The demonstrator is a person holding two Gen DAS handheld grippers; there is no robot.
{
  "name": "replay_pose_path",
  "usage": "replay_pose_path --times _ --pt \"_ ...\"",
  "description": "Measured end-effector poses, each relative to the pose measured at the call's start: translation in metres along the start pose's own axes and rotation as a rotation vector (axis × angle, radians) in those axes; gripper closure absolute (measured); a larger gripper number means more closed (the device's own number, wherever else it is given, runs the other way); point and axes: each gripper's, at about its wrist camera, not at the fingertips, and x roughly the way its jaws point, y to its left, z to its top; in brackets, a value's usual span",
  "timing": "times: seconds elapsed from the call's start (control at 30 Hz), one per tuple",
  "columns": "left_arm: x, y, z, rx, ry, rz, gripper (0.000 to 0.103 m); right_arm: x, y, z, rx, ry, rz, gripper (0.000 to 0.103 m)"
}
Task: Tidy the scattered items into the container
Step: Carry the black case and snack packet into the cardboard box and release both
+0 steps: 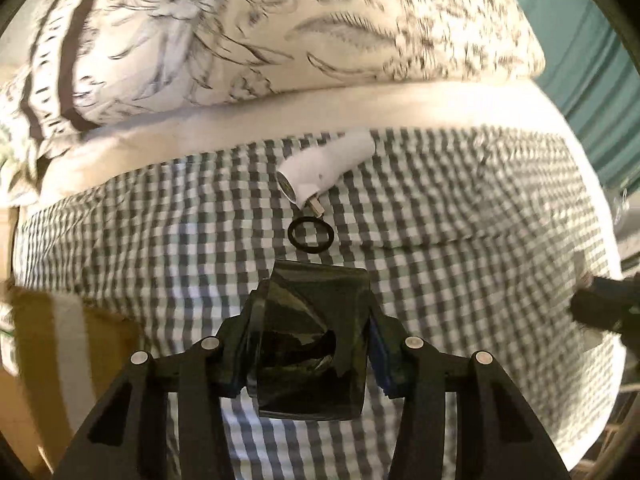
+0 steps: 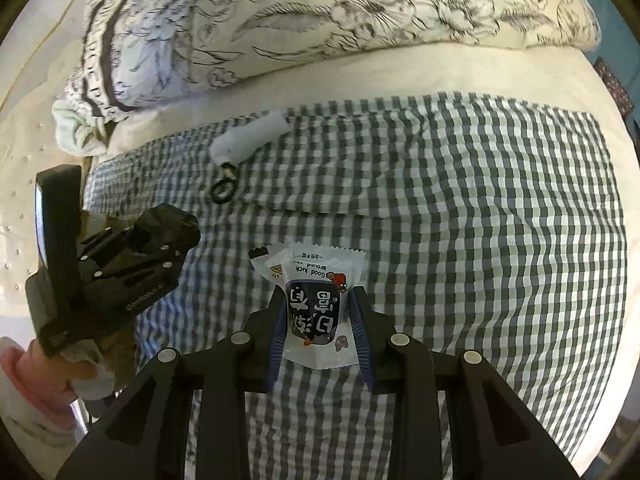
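Blue pads of the right gripper [image 2: 320, 332] clamp a white snack packet [image 2: 320, 304]; the left gripper [image 1: 310, 340] pinches a crumpled black wrapper [image 1: 312, 328]. On the checked cloth [image 1: 460, 220] beyond the left fingers lie a black ring [image 1: 311, 235] and a white tool [image 1: 328, 166], its long axis slanting up-right. No container shows. Left looks nearer both.
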Motion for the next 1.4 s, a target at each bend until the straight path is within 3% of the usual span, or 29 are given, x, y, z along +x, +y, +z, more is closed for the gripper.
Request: replay_pose_path --times 0.27,0.4,0.7,1.0,1.23,1.3,1.33,1.37,1.4 --pt "-0.078 0.012 -0.012 -0.193 -0.037 -0.012 0.055 -0.055 0.053 -0.011 -0.116 -0.069 0.035 0.073" --pt "-0.123 0.03 -0.026 -0.239 -0.062 0.009 0.055 -0.076 0.088 -0.023 -0.198 -0.078 0.061 0.073" --pt "-0.196 0.113 -0.06 -0.382 -0.147 0.11 0.055 -0.099 0.194 -0.034 -0.403 -0.1 0.155 0.073" --pt "-0.192 0.208 -0.126 -0.587 -0.111 0.155 0.054 -0.076 0.319 -0.032 -0.592 -0.061 0.239 0.073" --pt "-0.17 0.247 -0.157 -0.658 -0.062 0.127 0.054 -0.036 0.369 -0.029 -0.658 0.011 0.236 0.073" --pt "-0.166 0.254 -0.161 -0.664 -0.048 0.12 0.05 -0.027 0.378 -0.027 -0.66 0.022 0.234 0.064" --pt "-0.163 0.257 -0.162 -0.667 -0.032 0.125 0.039 -0.023 0.382 -0.024 -0.654 0.022 0.227 0.059" --pt "-0.161 0.26 -0.162 -0.671 -0.016 0.132 0.03 -0.02 0.385 -0.021 -0.641 0.025 0.223 0.044" --pt "-0.159 0.263 -0.163 -0.677 -0.01 0.13 0.028 -0.017 0.387 -0.018 -0.626 0.031 0.209 0.03"
